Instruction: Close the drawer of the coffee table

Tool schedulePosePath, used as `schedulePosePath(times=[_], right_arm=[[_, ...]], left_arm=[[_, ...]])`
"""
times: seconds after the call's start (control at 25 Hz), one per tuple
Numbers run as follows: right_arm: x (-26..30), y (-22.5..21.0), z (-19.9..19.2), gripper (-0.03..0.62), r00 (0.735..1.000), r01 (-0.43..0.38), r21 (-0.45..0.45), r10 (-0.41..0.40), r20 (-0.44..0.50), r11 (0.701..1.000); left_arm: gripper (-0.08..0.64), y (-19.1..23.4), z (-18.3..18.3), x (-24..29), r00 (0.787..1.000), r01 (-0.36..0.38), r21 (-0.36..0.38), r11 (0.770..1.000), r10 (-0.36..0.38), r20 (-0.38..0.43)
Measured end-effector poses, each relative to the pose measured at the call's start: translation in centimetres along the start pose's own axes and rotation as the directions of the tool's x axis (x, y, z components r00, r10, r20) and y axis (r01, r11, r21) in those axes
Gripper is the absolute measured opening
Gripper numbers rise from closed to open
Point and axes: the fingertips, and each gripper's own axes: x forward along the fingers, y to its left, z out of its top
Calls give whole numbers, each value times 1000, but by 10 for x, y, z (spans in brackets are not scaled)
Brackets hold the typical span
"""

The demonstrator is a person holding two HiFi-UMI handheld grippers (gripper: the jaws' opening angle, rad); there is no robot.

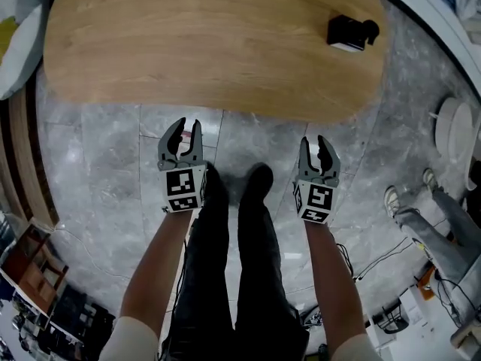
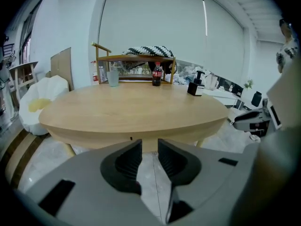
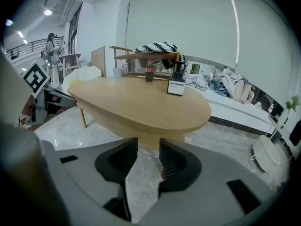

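Observation:
The oval light-wood coffee table (image 1: 210, 43) fills the top of the head view. Its near rim (image 2: 136, 131) looks smooth, with only a small dark notch (image 2: 131, 138); no drawer stands out from it. Above the grey marble floor, just short of that rim, my left gripper (image 1: 186, 130) hangs with its jaws a little apart and nothing between them. My right gripper (image 1: 316, 145) is level with it to the right, also slightly apart and empty. Both gripper views look across the table (image 3: 141, 105) past the left gripper (image 2: 149, 147) and the right gripper (image 3: 148, 145).
A black and white box (image 1: 350, 33) stands on the table's right end. A cola bottle (image 2: 156, 75), a cup (image 2: 113, 77) and a wooden rack are at its far side. A white cushion (image 2: 42, 100) lies left. Another person's legs (image 1: 436, 216) and cables are at the right.

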Motion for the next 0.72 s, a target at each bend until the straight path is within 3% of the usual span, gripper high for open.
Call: schedulePosePath(times=[0.4,0.72], right_arm=[[-87,11,80,135,996,-69,41,66,61,997],[-187,12,157,80,990,-110,31,107,91,993]], left_arm=[[72,-26,71,-86,997,72,19,997,-73,24],[52,-53,160,-177,981,178,148,973,-188,56]])
